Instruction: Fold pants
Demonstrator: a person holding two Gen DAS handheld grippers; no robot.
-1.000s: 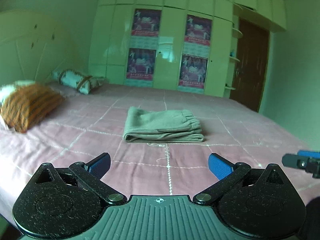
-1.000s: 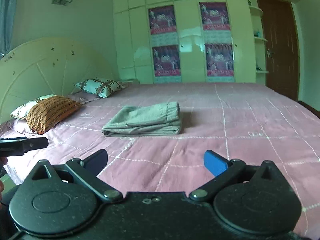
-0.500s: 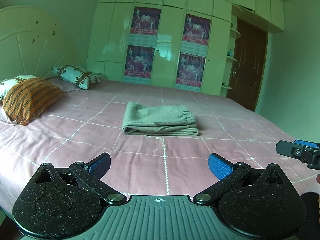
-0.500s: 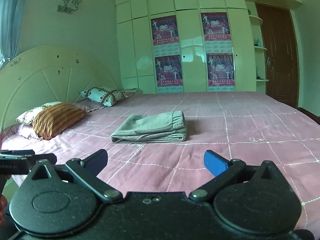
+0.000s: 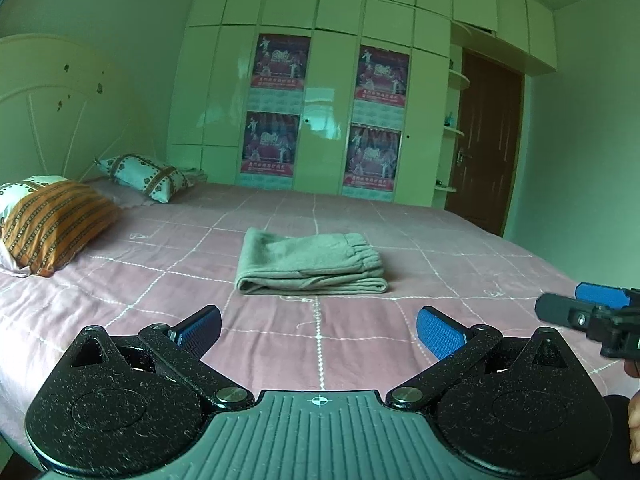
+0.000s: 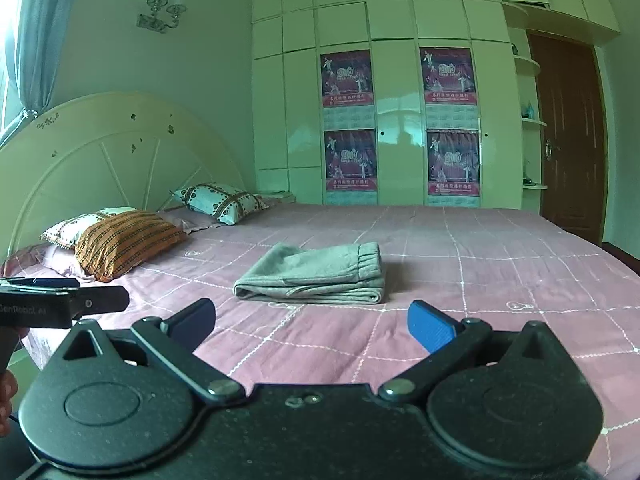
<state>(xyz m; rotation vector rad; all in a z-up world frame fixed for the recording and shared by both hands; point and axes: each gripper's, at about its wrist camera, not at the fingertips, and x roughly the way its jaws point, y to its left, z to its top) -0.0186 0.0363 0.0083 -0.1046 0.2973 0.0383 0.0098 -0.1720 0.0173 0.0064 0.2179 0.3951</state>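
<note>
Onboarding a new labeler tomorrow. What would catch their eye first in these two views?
Probably the grey pants, folded into a neat stack and lying alone in the middle of the pink bedspread. Next, the left gripper and right gripper, both open and empty, filling the foreground short of the pants. After that, the four posters on the wardrobe behind the bed and the orange striped pillow by the headboard.
</note>
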